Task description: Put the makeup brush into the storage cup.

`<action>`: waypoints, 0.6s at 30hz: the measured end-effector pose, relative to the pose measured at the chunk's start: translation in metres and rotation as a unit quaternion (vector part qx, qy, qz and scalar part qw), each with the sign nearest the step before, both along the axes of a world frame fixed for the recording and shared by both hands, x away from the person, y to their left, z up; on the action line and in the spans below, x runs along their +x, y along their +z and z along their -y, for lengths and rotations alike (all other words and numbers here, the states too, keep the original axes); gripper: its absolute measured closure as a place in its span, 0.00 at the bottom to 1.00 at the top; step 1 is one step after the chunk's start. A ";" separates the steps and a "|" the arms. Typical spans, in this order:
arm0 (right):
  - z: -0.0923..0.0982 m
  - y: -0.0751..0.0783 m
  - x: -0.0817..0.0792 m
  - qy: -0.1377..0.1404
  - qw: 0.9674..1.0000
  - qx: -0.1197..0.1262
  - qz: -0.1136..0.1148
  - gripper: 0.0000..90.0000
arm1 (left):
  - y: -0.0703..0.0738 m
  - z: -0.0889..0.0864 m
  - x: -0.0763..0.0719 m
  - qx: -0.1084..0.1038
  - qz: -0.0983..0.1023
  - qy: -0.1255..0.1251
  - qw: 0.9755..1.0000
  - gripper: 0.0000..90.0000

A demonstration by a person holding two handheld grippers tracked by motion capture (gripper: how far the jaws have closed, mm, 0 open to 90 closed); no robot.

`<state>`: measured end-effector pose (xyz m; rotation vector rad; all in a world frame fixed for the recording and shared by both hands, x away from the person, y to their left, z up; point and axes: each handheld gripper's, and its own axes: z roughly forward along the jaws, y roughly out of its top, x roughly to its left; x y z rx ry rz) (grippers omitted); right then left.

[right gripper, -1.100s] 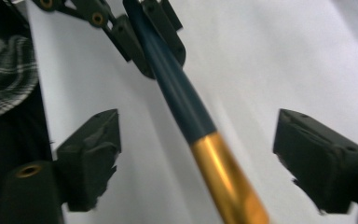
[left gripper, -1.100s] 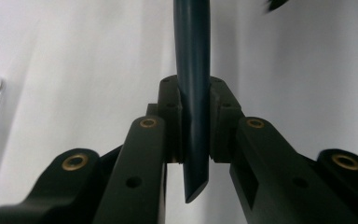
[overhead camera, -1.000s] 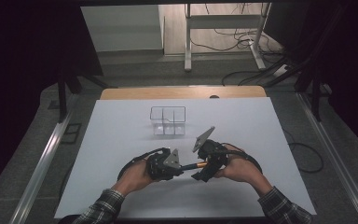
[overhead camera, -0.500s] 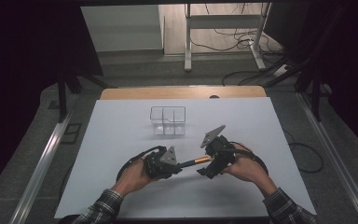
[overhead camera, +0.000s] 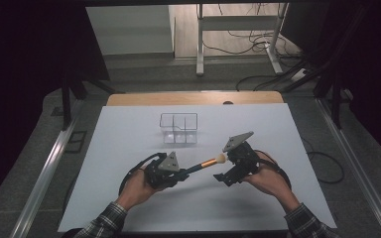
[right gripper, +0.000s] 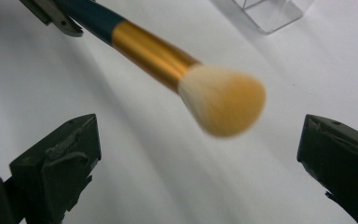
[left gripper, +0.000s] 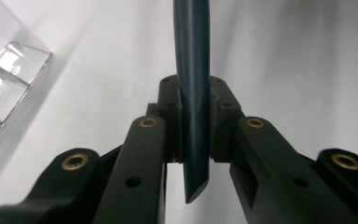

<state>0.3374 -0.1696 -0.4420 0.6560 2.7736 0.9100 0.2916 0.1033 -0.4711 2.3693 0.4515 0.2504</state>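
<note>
A makeup brush [overhead camera: 206, 163] with a dark teal handle, gold ferrule and cream bristles hangs level above the white table [overhead camera: 129, 144]. My left gripper [overhead camera: 182, 172] is shut on its handle [left gripper: 192, 70], which runs out between the jaws. My right gripper [overhead camera: 225, 166] faces the bristle end with its jaws wide open; they have just been opening. In the right gripper view the bristle head [right gripper: 223, 100] floats ahead of the open right gripper [right gripper: 199, 125] and touches neither jaw. The left gripper's jaw tip [right gripper: 51, 14] shows at the top left there.
A clear plastic organizer box [overhead camera: 179, 128] with compartments stands on the table beyond both grippers; its corner also shows as the clear box [left gripper: 4, 79] at the left and as the clear box [right gripper: 270, 14] at the top. Cables trail from both grippers.
My right gripper has drawn back a little to the right, away from the brush head, with its jaws wider. The left gripper and the brush have stayed in place.
</note>
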 end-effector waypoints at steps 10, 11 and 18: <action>0.011 -0.001 -0.003 -0.028 0.999 0.039 -0.010 0.00 | 0.000 -0.009 -0.007 -0.038 0.002 0.028 0.999 0.88; 0.011 -0.002 -0.004 -0.031 0.998 0.044 -0.012 0.00 | 0.000 -0.009 -0.007 -0.041 0.002 0.030 0.999 0.88; 0.012 -0.003 -0.007 -0.044 0.996 0.074 -0.024 0.00 | 0.001 -0.010 -0.012 -0.061 0.009 0.038 0.997 0.88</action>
